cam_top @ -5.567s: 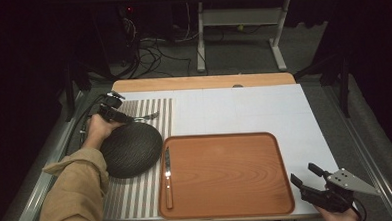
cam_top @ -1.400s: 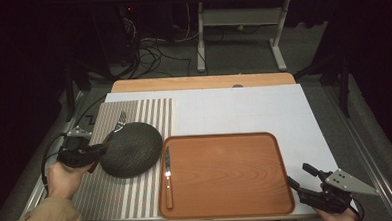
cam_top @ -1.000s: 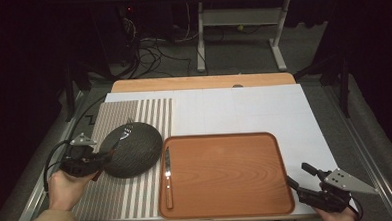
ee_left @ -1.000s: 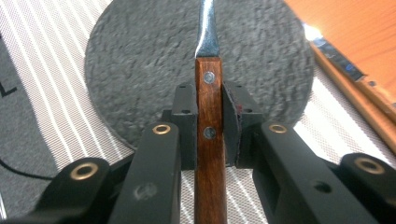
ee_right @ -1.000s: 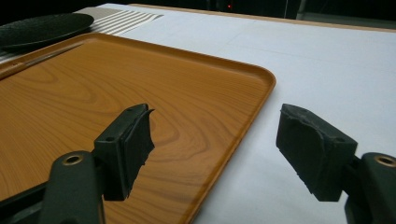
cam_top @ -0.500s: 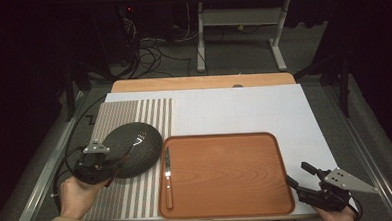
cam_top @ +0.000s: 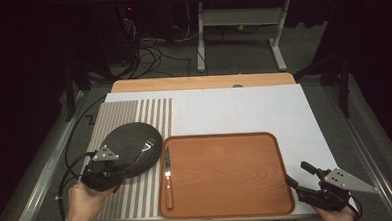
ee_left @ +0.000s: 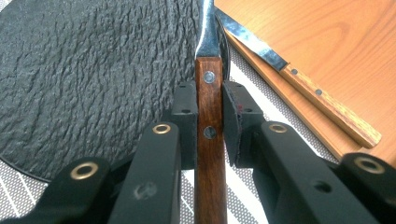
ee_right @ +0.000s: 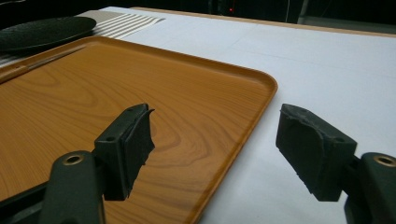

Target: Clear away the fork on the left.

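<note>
My left gripper (cam_top: pixel 117 169) is shut on the brown wooden handle of a fork (ee_left: pixel 208 140), at the near edge of a dark, rough, round plate (cam_top: pixel 133 143). The fork's metal neck reaches out over the plate (ee_left: pixel 93 70); its head is cut off by the top of the left gripper view. A wood-handled knife (cam_top: pixel 167 177) lies along the left inside edge of the orange wooden tray (cam_top: pixel 227 174). That knife (ee_left: pixel 299 74) lies just right of my left gripper (ee_left: pixel 208 100). My right gripper (cam_top: pixel 299 178) is open and empty at the tray's near right corner (ee_right: pixel 93 93).
The plate rests on a grey-and-white striped mat (cam_top: pixel 134 113) at the table's left. White tabletop (cam_top: pixel 244 108) stretches behind and to the right of the tray. Cables and a desk frame lie on the dark floor beyond the far edge.
My left gripper, with the fork in it, has swung from the plate's left side round to its near edge, pointing toward the tray. The right gripper has stayed put and open.
</note>
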Demonstrator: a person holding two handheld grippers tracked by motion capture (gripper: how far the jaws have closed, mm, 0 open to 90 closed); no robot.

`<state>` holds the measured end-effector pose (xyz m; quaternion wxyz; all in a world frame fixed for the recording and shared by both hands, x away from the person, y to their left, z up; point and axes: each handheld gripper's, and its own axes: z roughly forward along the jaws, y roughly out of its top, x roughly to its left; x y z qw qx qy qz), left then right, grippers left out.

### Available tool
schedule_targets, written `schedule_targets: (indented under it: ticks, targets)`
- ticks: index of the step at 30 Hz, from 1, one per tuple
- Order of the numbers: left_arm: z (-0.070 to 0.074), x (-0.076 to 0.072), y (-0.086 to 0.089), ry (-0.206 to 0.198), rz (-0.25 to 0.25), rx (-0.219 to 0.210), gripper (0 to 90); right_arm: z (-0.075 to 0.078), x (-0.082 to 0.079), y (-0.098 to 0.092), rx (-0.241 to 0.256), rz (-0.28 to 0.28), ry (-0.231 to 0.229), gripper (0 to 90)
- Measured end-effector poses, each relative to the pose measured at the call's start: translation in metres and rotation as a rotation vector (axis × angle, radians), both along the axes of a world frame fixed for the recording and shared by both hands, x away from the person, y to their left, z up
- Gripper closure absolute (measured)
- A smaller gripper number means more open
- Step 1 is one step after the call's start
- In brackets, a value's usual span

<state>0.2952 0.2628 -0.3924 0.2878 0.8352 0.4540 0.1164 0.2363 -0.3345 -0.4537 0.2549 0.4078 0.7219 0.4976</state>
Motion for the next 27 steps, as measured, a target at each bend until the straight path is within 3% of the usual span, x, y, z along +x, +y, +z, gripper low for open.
schedule_targets:
  ticks: [14,27]
  targets:
    - [-0.005,-0.015,-0.017,-0.011,-0.047,0.009,72.8,0.001,0.001,0.001,0.000,0.007,-0.008,27.2]
    - [-0.011,-0.036,-0.007,-0.009,-0.008,-0.027,72.8,0.001,0.007,0.005,-0.002,0.025,-0.008,27.2]
